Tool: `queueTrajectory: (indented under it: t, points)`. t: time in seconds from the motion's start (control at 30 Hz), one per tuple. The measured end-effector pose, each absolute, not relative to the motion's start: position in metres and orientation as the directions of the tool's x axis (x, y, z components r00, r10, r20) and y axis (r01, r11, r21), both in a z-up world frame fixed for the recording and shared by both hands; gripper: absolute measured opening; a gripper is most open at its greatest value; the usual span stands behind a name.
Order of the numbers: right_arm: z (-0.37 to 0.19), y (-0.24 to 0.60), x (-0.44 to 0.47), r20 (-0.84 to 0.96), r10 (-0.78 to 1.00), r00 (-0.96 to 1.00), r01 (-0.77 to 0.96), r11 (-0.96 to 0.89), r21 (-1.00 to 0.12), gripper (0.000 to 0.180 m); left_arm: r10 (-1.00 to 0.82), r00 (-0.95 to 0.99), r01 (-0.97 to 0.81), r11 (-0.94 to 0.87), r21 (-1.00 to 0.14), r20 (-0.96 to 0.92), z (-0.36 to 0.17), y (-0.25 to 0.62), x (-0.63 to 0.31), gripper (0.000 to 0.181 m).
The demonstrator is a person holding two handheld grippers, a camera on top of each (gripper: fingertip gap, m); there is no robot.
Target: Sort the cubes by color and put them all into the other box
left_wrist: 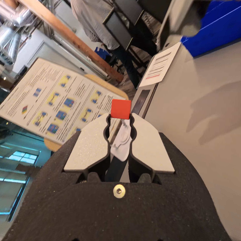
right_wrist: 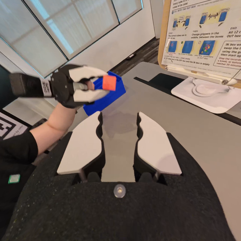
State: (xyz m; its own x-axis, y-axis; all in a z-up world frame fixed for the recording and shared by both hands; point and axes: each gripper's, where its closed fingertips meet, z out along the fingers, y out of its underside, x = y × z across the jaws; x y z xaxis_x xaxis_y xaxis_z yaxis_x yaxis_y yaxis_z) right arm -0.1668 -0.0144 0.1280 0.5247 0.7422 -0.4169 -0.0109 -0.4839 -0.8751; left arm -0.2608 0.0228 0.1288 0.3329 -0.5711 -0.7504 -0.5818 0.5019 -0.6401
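Observation:
My left gripper (left_wrist: 120, 116) is shut on a red cube (left_wrist: 121, 109), gripped at the fingertips and held in the air above the grey table (left_wrist: 195, 117). The right wrist view shows the same gripper (right_wrist: 106, 84) with the red cube (right_wrist: 109, 84), in front of a blue box (right_wrist: 109, 97) on the table. My right gripper (right_wrist: 119, 116) is open and empty, low over the bare grey table (right_wrist: 163, 104), to the right of the left gripper. Another blue box (left_wrist: 213, 30) shows at the top right of the left wrist view. The boxes' insides are hidden.
An instruction sheet on a wooden board (right_wrist: 203, 33) stands on a white stand (right_wrist: 203, 93) at the table's far right. It also shows in the left wrist view (left_wrist: 54, 99). A paper sheet (left_wrist: 159, 66) lies on the table. A person (left_wrist: 93, 20) stands beyond the table.

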Motion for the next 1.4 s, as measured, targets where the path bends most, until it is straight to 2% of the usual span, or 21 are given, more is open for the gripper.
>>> queueTrajectory:
  t: [0.13,0.33,0.37,0.43,0.63,0.7,0.77,0.83,0.93,1.03,1.2,1.27,1.4]
  points:
    - [0.136,0.000,-0.166,-0.462,0.691,0.556,-0.060,-0.521,-0.852,0.055,-0.581,0.269,-0.562,0.553,-0.615,-0.768,0.125,0.009,-0.206,0.028]
    - [0.117,-0.001,-0.162,-0.491,0.656,0.573,0.000,-0.599,-0.801,0.054,-0.592,0.224,-0.538,0.588,-0.605,-0.774,0.123,-0.003,-0.166,0.028]
    - [0.115,-0.001,-0.162,-0.501,0.651,0.570,-0.005,-0.607,-0.795,0.052,-0.597,0.215,-0.535,0.590,-0.605,-0.773,0.122,-0.004,-0.161,0.028]
    - [0.114,-0.005,-0.164,-0.532,0.670,0.518,-0.007,-0.618,-0.786,0.028,-0.597,0.208,-0.538,0.592,-0.600,-0.775,0.121,-0.006,-0.155,0.027]
    - [0.114,-0.022,-0.130,-0.577,0.676,0.459,-0.032,-0.636,-0.771,0.028,-0.579,0.218,-0.566,0.581,-0.585,-0.785,0.108,-0.013,-0.161,0.032]
    - [0.111,-0.029,-0.078,-0.513,0.661,0.547,-0.016,-0.605,-0.796,0.028,-0.569,0.205,-0.626,0.549,-0.554,-0.796,0.094,-0.017,-0.184,0.037]
    - [0.084,-0.030,0.011,-0.351,0.550,0.757,0.074,-0.607,-0.792,0.028,-0.553,0.191,-0.676,0.525,-0.517,-0.811,0.079,-0.022,-0.216,0.036]
    - [0.041,-0.039,0.116,-0.201,0.359,0.912,0.115,-0.691,-0.714,0.028,-0.536,0.177,-0.720,0.501,-0.480,-0.825,0.065,-0.027,-0.250,0.032]
    - [-0.032,-0.073,0.214,-0.231,0.135,0.963,-0.005,-0.854,-0.520,0.029,-0.539,0.195,-0.763,0.442,-0.472,-0.819,0.051,-0.031,-0.285,0.030]
    - [-0.078,-0.085,0.243,-0.266,0.089,0.960,-0.050,-0.880,-0.473,0.029,-0.565,0.235,-0.763,0.398,-0.510,-0.791,0.048,-0.034,-0.298,0.029]
    - [-0.114,-0.080,0.244,-0.249,0.110,0.962,-0.016,-0.890,-0.455,0.029,-0.569,0.269,-0.758,0.372,-0.535,-0.777,0.051,-0.036,-0.301,0.026]
    - [-0.121,-0.080,0.246,-0.213,0.110,0.971,0.010,-0.906,-0.422,0.029,-0.562,0.272,-0.760,0.373,-0.533,-0.781,0.055,-0.038,-0.301,0.026]
    - [-0.109,-0.070,0.251,-0.170,0.115,0.979,0.026,-0.890,-0.455,0.029,-0.552,0.266,-0.766,0.376,-0.521,-0.790,0.060,-0.043,-0.303,0.024]
